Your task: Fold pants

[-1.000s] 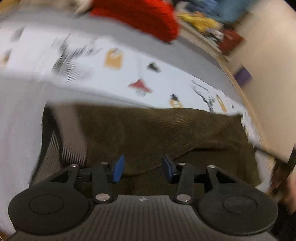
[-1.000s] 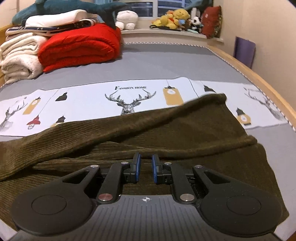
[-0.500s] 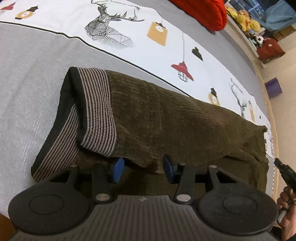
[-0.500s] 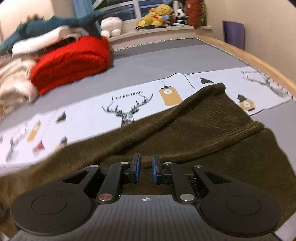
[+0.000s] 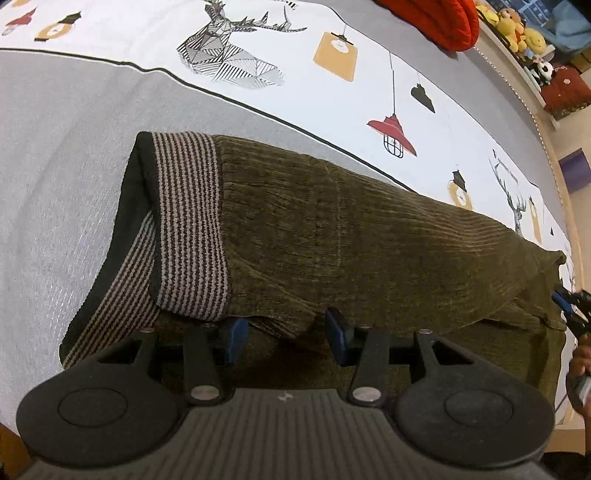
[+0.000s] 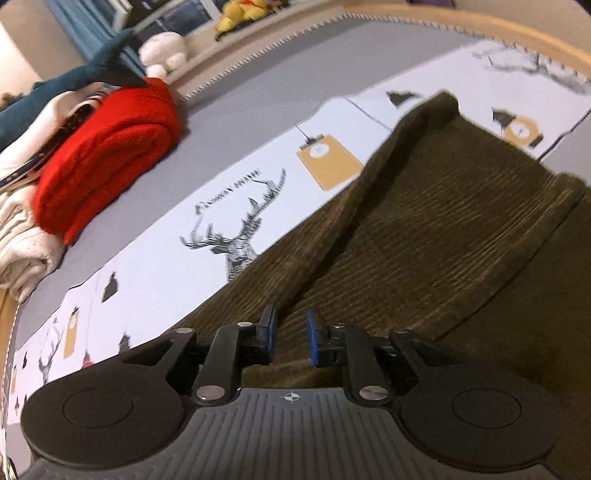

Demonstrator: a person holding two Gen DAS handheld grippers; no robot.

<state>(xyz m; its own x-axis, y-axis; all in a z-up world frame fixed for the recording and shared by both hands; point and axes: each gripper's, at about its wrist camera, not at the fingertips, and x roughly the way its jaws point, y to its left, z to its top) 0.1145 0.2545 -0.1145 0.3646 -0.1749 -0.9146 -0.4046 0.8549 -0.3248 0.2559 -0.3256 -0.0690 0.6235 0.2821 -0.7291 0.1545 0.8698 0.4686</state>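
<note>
Parted blue jaws over ribbed olive pants (image 5: 369, 236)

L wrist cam close over pants (image 5: 332, 236) waistband, R cam low, tilted, both share bedsheet (image 6: 207, 206)

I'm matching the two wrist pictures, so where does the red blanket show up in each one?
Left wrist view: red blanket at the top edge, right of centre, cut off by the frame.
Right wrist view: red blanket at the left, above the middle, folded on the bed.
Shared landmark: the deer print on the white strip, nearer the camera than the blanket.
</note>
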